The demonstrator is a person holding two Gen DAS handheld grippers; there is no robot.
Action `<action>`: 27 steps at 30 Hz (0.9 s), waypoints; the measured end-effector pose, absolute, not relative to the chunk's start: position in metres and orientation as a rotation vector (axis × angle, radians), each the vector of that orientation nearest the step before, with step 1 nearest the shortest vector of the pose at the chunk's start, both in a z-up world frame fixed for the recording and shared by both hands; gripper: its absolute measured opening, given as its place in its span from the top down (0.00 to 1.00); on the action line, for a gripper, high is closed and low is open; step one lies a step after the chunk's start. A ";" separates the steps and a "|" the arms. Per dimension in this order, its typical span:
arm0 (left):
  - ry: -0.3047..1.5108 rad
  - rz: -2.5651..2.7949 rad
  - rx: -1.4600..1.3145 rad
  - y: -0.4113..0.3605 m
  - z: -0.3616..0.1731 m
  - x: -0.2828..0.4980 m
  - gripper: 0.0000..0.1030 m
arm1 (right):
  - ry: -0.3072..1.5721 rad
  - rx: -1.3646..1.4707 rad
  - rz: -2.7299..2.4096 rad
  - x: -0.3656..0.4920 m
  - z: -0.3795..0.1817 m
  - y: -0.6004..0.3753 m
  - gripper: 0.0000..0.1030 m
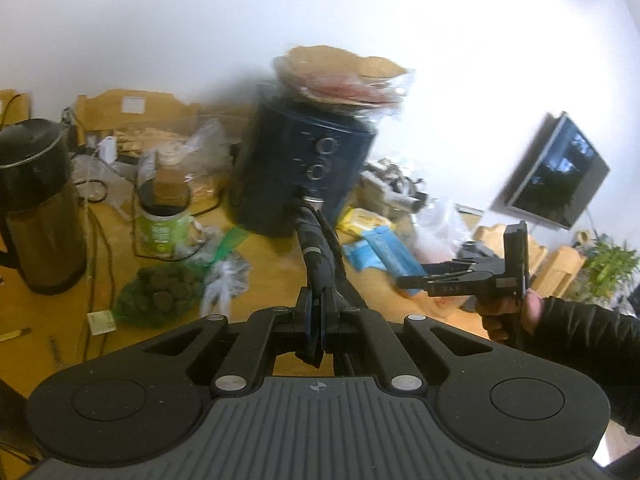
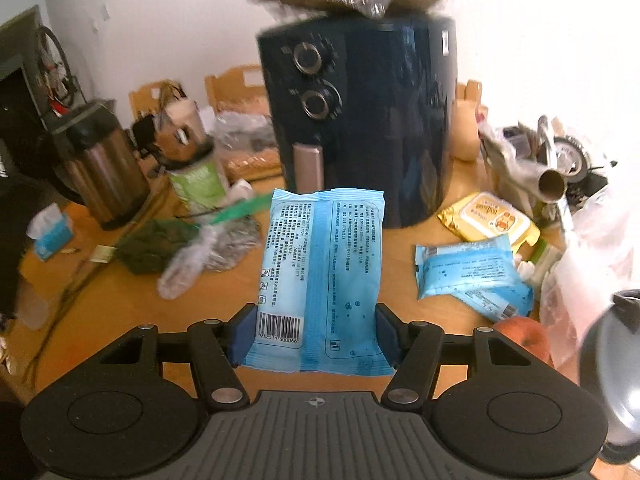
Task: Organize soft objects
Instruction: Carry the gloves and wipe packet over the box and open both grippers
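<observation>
In your left wrist view, your left gripper (image 1: 316,320) is clenched on a dark strap (image 1: 318,256) running up centre frame, the loose blue wipes packs (image 1: 380,254) lying right of it. In your right wrist view, your right gripper (image 2: 316,332) grasps a blue wipes pack (image 2: 320,272) (long axis straight up-frame); the other packs (image 2: 468,274) lie lower right, nearer this hand.

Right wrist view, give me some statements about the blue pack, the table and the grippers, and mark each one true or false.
1. The right gripper holds a blue wet-wipe pack. True.
2. A red air fryer stands behind the pack. False: the air fryer is dark blue.
3. A yellow wipe pack lies on the wooden table. True.
4. The left gripper is wide open and empty. False: it is shut on a dark strap.
5. No other blue packs remain on the table. False: more blue packs lie right of it.
</observation>
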State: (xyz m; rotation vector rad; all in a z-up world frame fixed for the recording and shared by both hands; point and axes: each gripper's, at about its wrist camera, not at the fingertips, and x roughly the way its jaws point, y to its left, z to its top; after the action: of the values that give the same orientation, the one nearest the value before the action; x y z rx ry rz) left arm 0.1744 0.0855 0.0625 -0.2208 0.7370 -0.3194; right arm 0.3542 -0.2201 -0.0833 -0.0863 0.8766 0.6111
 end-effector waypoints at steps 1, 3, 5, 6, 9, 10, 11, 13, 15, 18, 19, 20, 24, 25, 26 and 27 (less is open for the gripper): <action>0.736 -0.332 -0.222 0.081 0.064 0.172 0.96 | 0.869 -0.084 0.616 0.348 -0.078 -0.222 0.38; 0.738 -0.361 -0.230 0.073 0.065 0.167 0.96 | 0.854 -0.080 0.620 0.337 -0.066 -0.227 0.37; 0.743 -0.394 -0.241 0.063 0.064 0.162 0.96 | 0.841 -0.071 0.623 0.325 -0.057 -0.233 0.37; 0.747 -0.410 -0.245 0.057 0.063 0.160 0.96 | 0.834 -0.068 0.620 0.319 -0.052 -0.236 0.37; 0.762 -0.457 -0.258 0.041 0.056 0.155 0.96 | 0.817 -0.056 0.611 0.303 -0.040 -0.249 0.37; 0.767 -0.474 -0.267 0.036 0.053 0.154 0.96 | 0.812 -0.053 0.607 0.298 -0.036 -0.253 0.37; 0.774 -0.496 -0.284 0.029 0.049 0.154 0.96 | 0.808 -0.051 0.602 0.292 -0.033 -0.258 0.37; 0.790 -0.526 -0.320 0.020 0.043 0.154 0.96 | 0.797 -0.044 0.593 0.283 -0.026 -0.267 0.37; 0.815 -0.557 -0.376 0.011 0.034 0.155 0.96 | 0.789 -0.039 0.583 0.274 -0.019 -0.278 0.37; 0.883 -0.547 -0.422 0.002 0.015 0.160 0.95 | 0.779 -0.029 0.572 0.261 -0.008 -0.292 0.37; 0.933 -0.536 -0.405 -0.005 0.006 0.163 0.94 | 0.778 -0.026 0.571 0.257 -0.006 -0.296 0.37; 0.972 -0.523 -0.376 -0.010 -0.001 0.165 0.93 | 0.776 -0.023 0.570 0.253 -0.004 -0.300 0.37; 1.056 -0.502 -0.248 -0.025 -0.014 0.162 0.75 | 0.780 -0.014 0.571 0.234 0.002 -0.312 0.37; 1.054 -0.511 -0.223 -0.026 -0.012 0.159 0.64 | 0.782 -0.011 0.574 0.228 0.002 -0.315 0.37; 1.046 -0.514 -0.207 -0.026 -0.009 0.156 0.53 | 0.784 -0.008 0.575 0.224 0.003 -0.316 0.37; 1.038 -0.512 -0.191 -0.027 -0.006 0.153 0.49 | 0.788 -0.003 0.579 0.218 0.003 -0.318 0.37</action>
State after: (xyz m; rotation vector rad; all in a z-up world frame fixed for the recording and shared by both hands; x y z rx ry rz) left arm 0.1535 -0.0268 -0.0062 -0.1909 1.0384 -0.5123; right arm 0.2181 -0.3176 0.0035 -0.0029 0.7879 0.5792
